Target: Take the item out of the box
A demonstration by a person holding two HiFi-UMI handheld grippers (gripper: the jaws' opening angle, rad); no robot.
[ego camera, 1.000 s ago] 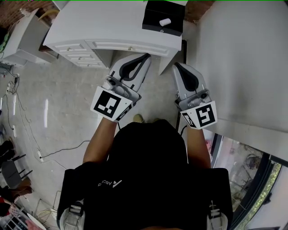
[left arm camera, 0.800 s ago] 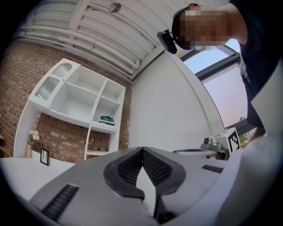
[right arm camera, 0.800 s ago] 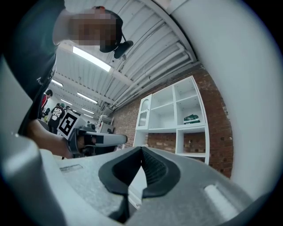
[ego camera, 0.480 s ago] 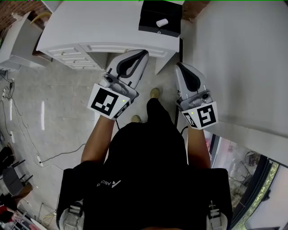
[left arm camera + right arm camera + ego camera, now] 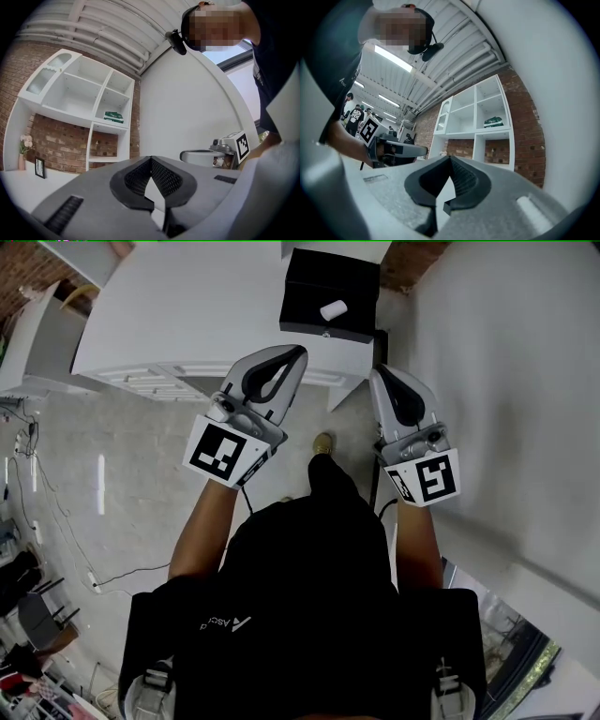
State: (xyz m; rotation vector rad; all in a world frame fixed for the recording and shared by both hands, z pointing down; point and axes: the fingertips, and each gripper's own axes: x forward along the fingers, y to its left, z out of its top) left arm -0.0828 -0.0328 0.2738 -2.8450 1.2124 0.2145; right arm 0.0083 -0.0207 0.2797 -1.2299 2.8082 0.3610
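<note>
A black open box (image 5: 315, 281) stands at the right end of a white desk (image 5: 178, 315), at the top of the head view. A small white cylinder-shaped item (image 5: 333, 310) lies in it. My left gripper (image 5: 299, 352) is held just short of the desk's front edge, below and left of the box, jaws shut and empty. My right gripper (image 5: 375, 372) is beside it, below and right of the box, also shut on nothing. Both gripper views point up at the room, and neither shows the box.
The desk has drawers on its front (image 5: 159, 374). A white wall (image 5: 497, 352) runs close on the right. Cables (image 5: 56, 512) lie on the floor at left. A white shelf unit (image 5: 89, 108) on a brick wall holds a green packet (image 5: 113, 117).
The person has stepped closer to the desk: the box and desk sit lower and nearer in the head view. Both grippers stay shut, held in front of the body.
</note>
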